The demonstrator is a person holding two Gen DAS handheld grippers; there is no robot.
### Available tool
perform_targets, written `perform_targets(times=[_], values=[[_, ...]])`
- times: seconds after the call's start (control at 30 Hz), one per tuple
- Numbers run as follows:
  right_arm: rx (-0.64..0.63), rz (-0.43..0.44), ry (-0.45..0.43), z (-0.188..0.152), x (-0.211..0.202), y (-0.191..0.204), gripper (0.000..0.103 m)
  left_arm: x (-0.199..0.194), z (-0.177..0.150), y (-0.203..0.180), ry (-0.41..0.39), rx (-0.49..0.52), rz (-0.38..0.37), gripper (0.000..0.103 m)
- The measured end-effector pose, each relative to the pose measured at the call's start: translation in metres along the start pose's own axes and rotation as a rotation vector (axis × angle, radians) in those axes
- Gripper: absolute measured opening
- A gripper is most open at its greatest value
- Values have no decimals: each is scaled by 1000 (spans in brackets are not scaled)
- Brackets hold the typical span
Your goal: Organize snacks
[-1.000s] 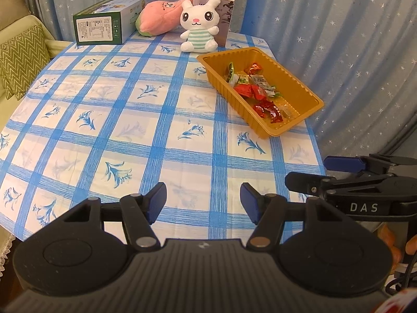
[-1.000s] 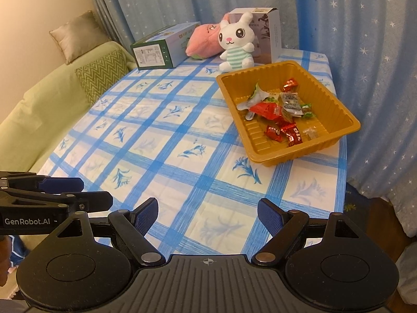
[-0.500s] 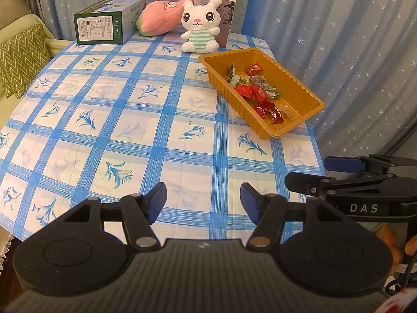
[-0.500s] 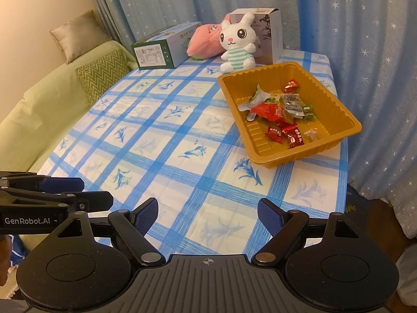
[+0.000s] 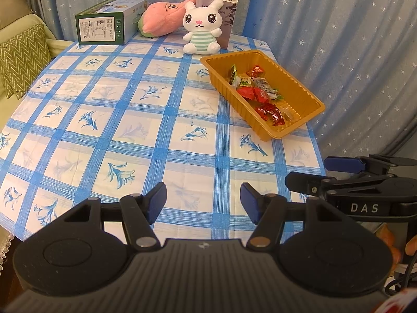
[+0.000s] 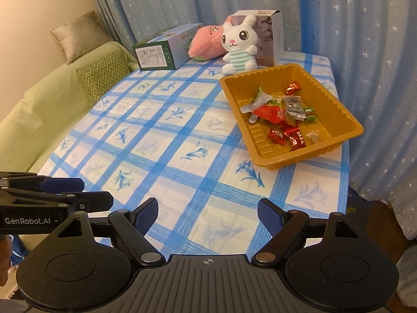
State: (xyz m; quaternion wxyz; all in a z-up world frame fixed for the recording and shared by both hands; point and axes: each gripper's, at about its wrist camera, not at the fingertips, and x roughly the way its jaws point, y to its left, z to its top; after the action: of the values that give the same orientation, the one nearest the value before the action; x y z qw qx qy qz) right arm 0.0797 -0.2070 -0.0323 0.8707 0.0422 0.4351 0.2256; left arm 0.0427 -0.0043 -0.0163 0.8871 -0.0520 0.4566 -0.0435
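Right wrist: snacks (image 6: 284, 117) beyond right gripper (image 6: 207, 217).

The bench (image 6: 161, 143) lies bare near and left; the orange tray (image 6: 336, 109) blocks the right, while boxes and plush toys, seemingly touching, line the far edge.

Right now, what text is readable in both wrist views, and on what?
"DAS": side of the right gripper, seen from the left wrist.
"GenRobot.AI": side of the left gripper, seen from the right wrist.
"...FIER": grey box behind the bunny; start hidden.
Green box: label panel too small to read.
Snack wrappers in the tray: print too blurred.
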Motion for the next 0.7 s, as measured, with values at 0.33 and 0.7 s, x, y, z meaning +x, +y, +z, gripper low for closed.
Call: perform_targets(times=[0.33, 0.7], values=[[1, 0, 0, 0, 0, 0, 83, -1, 1, 1, -3, -1, 0, 60], [0, -1, -1, 0, 0, 0, 83, -1, 0, 0, -4, -1, -1, 60]])
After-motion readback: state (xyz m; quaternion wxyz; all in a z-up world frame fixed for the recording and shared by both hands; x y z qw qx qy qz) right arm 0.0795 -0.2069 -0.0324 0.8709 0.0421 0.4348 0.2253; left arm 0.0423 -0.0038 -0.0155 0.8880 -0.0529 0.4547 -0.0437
